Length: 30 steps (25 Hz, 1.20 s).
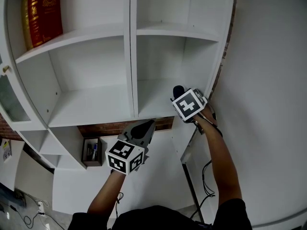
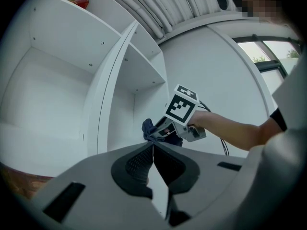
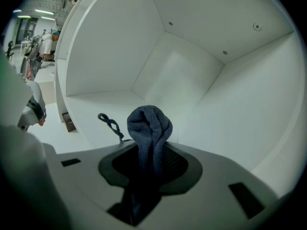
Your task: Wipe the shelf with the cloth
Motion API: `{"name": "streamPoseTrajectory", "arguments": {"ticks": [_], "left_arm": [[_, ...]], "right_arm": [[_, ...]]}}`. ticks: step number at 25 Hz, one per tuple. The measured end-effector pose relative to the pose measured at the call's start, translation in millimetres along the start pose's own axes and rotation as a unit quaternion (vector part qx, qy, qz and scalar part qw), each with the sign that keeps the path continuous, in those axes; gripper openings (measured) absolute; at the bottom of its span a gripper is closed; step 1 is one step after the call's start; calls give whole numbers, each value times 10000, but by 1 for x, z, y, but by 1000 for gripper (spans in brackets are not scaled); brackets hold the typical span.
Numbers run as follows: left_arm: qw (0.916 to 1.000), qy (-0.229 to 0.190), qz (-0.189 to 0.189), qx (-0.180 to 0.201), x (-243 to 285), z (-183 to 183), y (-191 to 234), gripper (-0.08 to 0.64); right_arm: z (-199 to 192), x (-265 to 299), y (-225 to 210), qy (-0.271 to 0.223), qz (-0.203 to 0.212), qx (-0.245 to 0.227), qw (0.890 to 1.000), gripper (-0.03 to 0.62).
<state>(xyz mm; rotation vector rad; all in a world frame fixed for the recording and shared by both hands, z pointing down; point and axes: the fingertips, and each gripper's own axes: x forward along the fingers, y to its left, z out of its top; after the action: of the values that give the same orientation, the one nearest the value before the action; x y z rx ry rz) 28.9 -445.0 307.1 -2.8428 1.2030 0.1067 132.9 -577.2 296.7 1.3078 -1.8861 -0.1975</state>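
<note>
Though the head view barely shows it, the right claw (image 3: 151, 158) clamps a bunched blue-grey knitted cloth (image 3: 149, 126) inside the right bay of the white shelf (image 1: 156, 98), while the left claw (image 2: 153, 159) hangs lower, jaws together, empty.

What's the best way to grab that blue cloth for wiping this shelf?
Grip the cloth by its bunched middle, as the right gripper does: jaws closed from behind on the gathered folds, a rounded wad poking out in front. That soft bulge would likely meet the shelf before the jaws.
</note>
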Motion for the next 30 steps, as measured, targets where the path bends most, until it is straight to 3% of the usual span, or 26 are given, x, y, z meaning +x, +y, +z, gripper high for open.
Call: {"name": "streamPoseTrajectory", "arguments": {"ticks": [15,30], "left_arm": [[9998,12,215,4,-10,-2,14,17],[9976,21,696,28,-32,-3,35,17]], "right_arm": [[18,9,18,-102,169,-275,9994,127],[68,17,71,-535,730,-735,9932,127]]}}
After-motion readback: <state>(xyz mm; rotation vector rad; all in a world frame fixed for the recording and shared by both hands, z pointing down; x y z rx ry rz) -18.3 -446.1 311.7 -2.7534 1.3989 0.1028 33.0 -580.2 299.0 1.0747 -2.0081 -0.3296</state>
